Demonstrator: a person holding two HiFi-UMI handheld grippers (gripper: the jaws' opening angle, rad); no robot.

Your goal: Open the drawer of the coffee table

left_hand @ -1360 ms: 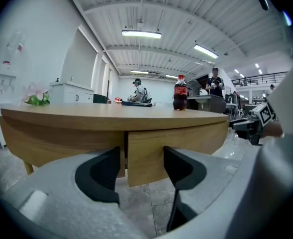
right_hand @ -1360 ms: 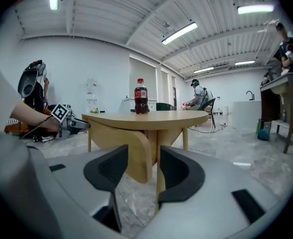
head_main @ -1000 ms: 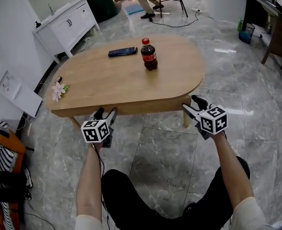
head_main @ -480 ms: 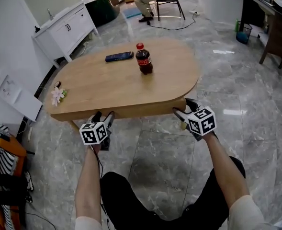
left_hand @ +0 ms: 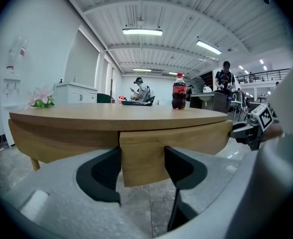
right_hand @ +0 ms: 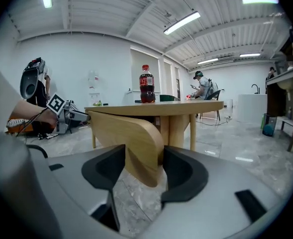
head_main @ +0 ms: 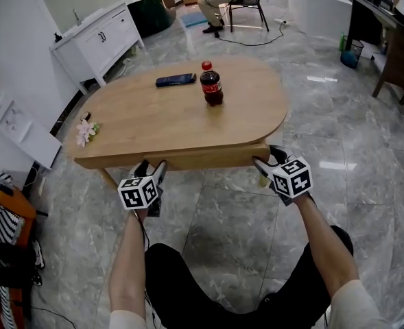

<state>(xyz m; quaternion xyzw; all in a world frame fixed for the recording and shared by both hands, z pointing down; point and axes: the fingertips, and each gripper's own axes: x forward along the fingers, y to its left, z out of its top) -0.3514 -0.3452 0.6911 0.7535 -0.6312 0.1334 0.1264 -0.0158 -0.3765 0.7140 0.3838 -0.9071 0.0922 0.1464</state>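
Flanking one drawer (head_main: pixel 215 157), two hand-held grippers (head_main: pixel 151 165) (head_main: pixel 265 156)

Matt wooden coffee table (head_main: pixel 153 115), glossy stone floor (head_main: pixel 243 211)

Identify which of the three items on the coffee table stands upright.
The red-capped cola bottle; the dark phone and the pale flower both lie flat.

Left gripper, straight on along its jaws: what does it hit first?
The drawer front, whose left end is framed by the open jaws of the left gripper. Nothing shows in between; the gap to it is hard to judge.
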